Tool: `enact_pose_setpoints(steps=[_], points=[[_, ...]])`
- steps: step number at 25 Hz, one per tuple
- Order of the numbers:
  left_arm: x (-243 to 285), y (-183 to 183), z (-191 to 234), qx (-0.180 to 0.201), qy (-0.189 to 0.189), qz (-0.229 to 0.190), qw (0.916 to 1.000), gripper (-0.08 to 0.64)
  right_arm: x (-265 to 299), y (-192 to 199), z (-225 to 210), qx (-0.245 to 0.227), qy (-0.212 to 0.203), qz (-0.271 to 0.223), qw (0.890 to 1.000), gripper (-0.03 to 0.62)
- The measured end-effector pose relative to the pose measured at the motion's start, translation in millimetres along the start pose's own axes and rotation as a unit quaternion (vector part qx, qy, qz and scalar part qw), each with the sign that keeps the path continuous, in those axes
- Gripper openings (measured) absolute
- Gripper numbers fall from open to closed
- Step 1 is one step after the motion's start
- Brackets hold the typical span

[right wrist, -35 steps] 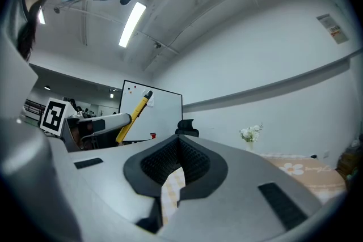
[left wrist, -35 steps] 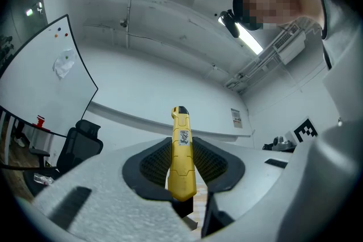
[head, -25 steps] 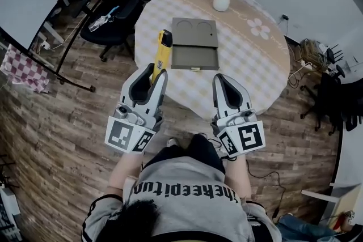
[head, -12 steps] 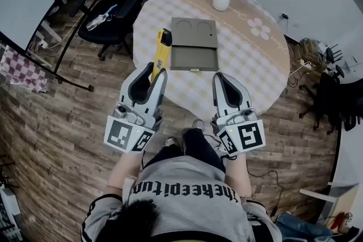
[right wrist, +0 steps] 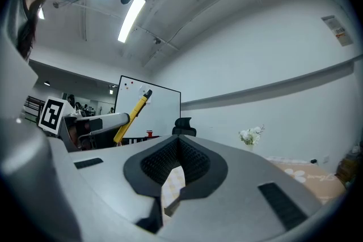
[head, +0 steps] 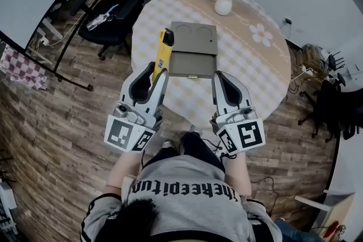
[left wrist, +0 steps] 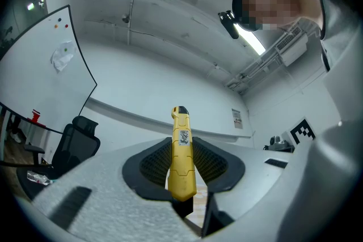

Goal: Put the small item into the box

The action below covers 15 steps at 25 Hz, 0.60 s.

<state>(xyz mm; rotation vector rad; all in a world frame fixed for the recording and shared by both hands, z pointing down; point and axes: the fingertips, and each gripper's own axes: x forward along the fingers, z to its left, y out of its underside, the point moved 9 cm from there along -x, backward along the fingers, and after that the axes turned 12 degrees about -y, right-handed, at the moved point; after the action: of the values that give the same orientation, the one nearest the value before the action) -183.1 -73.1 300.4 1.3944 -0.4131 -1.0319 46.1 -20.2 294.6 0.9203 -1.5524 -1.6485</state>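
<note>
left tongs [head: 157, 72] clamped on tail of yellow cutter [head: 163, 48], body jutting forward, likely so tip leads into open box [head: 193, 62] on tabletop [head: 249, 71]; cutter beside box's left edge, not yet inside; right tongs [head: 221, 77] closed, empty, held aside
</note>
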Motion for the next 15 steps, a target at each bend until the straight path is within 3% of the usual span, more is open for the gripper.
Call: enact_pose_setpoints(steps=[15], points=[[52.7,18.8,-13.1,0.015,-0.037,-0.001,0.9992,0.123,25.1,3.5,-69.6,0.009,-0.043,-0.001,0.999,0.006]])
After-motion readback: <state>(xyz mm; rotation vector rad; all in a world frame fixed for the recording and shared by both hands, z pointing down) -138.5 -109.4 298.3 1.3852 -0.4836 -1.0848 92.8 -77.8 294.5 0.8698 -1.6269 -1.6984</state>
